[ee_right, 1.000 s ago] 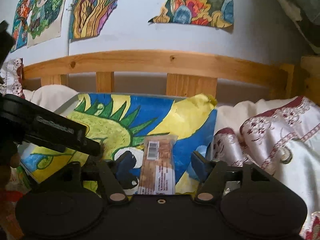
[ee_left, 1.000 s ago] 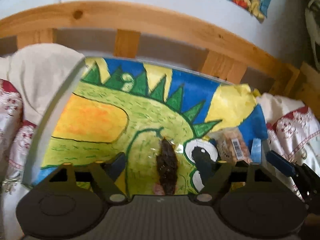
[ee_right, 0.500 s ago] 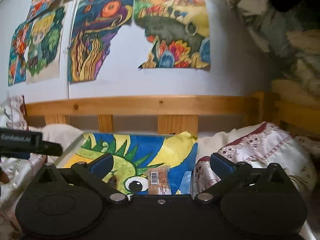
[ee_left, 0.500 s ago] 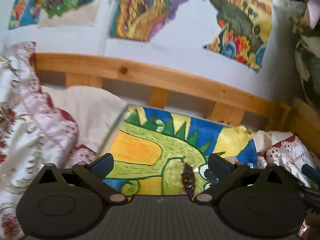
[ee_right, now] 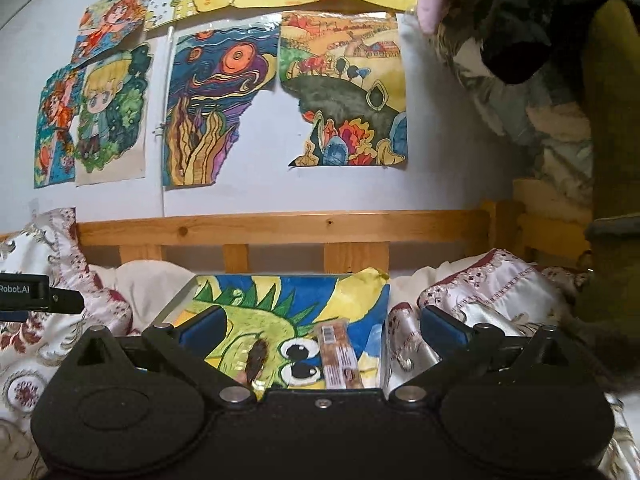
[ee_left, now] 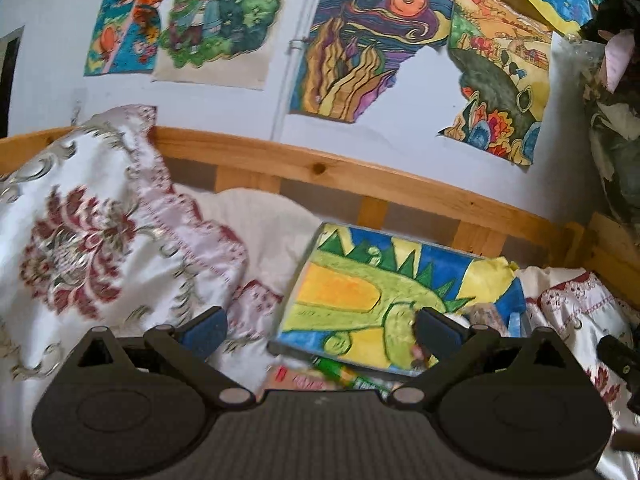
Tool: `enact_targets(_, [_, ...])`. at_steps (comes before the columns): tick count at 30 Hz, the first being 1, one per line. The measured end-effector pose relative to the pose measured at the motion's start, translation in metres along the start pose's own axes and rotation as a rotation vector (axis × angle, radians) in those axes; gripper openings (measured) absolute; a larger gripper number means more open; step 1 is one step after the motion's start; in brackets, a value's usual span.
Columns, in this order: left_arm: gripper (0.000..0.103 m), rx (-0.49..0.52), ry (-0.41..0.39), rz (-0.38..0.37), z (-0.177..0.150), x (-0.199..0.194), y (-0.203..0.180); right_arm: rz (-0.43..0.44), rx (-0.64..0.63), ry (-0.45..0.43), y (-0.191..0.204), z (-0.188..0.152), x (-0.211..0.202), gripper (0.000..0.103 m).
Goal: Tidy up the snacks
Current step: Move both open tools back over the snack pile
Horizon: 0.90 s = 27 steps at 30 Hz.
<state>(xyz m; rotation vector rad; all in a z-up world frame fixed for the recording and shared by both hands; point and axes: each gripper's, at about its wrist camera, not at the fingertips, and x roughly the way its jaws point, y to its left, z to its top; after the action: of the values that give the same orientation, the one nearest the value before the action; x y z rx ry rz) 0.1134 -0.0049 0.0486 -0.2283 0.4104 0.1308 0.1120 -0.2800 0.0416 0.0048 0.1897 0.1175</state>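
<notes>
Snacks: wrapped bar [ee_right: 339,356] and dark piece [ee_right: 256,360] lie side by side on the dragon drawing [ee_right: 280,300], apparently sorted, while your left gripper [ee_left: 320,326] and right gripper [ee_right: 320,326] gape empty.

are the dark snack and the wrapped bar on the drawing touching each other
Apart. The right wrist view shows the dark snack and the wrapped bar lying side by side, with the drawing's painted eyes plainly visible between them.
</notes>
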Motion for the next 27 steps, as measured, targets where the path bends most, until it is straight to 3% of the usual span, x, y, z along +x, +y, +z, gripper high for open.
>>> enact_targets(7, [0.102,-0.002,0.061,0.012,-0.024,-0.023,0.022,-0.005,0.005,0.022,0.015,-0.01,-0.038,0.102])
enact_targets(14, [0.102,0.014,0.153,0.004,-0.048,-0.038,0.032,-0.001,0.046,0.118,0.029,-0.027,-0.065,0.102])
enact_targets(27, [0.102,0.099,0.287,-0.016,-0.083,-0.046,0.033,0.005,0.058,0.299,0.045,-0.052,-0.065,0.102])
